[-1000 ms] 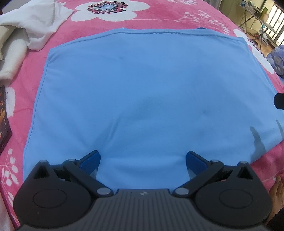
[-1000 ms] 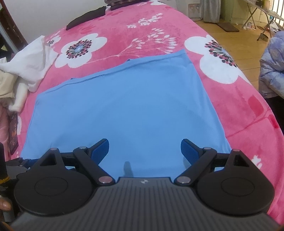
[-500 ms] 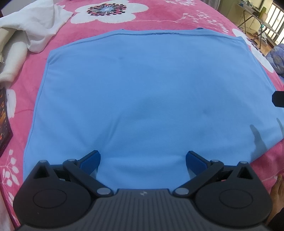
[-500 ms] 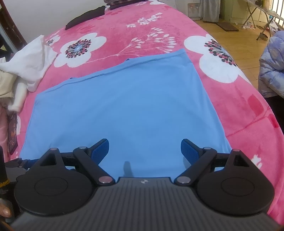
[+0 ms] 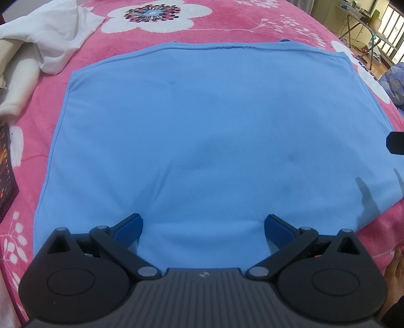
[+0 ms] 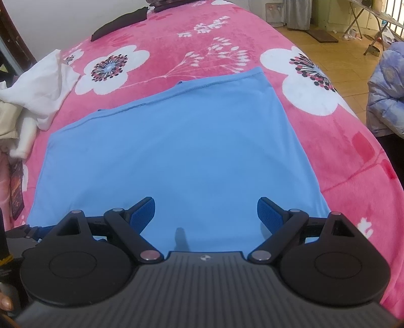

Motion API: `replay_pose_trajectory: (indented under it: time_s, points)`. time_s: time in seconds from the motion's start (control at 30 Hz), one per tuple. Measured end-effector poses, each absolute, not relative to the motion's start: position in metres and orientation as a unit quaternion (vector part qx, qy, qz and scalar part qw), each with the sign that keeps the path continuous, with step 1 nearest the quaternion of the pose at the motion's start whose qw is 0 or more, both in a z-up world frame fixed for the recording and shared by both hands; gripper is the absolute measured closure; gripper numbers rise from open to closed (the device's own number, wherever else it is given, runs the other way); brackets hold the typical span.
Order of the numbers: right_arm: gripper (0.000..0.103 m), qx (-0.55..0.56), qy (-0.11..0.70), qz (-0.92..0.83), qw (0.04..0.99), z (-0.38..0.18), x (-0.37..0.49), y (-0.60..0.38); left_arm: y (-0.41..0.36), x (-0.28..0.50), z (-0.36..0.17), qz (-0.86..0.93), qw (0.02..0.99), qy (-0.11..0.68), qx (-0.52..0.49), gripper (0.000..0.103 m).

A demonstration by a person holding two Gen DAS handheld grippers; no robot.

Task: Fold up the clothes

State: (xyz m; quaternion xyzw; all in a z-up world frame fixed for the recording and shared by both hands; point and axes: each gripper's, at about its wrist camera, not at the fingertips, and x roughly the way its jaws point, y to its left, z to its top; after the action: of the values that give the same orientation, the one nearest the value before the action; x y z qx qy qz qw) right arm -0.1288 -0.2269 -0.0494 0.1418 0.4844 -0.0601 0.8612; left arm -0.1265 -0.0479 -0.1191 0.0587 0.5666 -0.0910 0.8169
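Blue garment (image 5: 214, 131) flat on pink floral blanket (image 5: 227, 22), no legible writing

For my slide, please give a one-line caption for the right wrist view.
Open right claw above a flat blue garment on a pink floral blanket, nothing gripped.

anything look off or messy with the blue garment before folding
Nothing stands out. The blue garment lies flat and smooth on the pink floral blanket, edges straight, no bunching. The only untidy thing is a crumpled white cloth beside its far left corner, not touching it.
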Motion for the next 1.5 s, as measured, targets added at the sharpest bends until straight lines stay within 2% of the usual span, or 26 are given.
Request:
replay_pose_trajectory:
  time_s: [1.03,1.27,1.5]
  points:
    - [0.015,0.118,0.482,-0.07,0.865,-0.048,-0.13,-0.223,-0.041,-0.125,-0.115,-0.098,0.818,0.564,0.052,0.0]
    - [0.015,0.107,0.474,-0.063,0.871,-0.047,-0.131,-0.221,-0.027,-0.127,-0.088,-0.075,0.852,0.518,0.036,0.0]
    - [0.015,0.094,0.462,-0.061,0.88,-0.045,-0.131,-0.223,-0.022,-0.128,-0.089,-0.087,0.853,0.514,0.025,0.0]
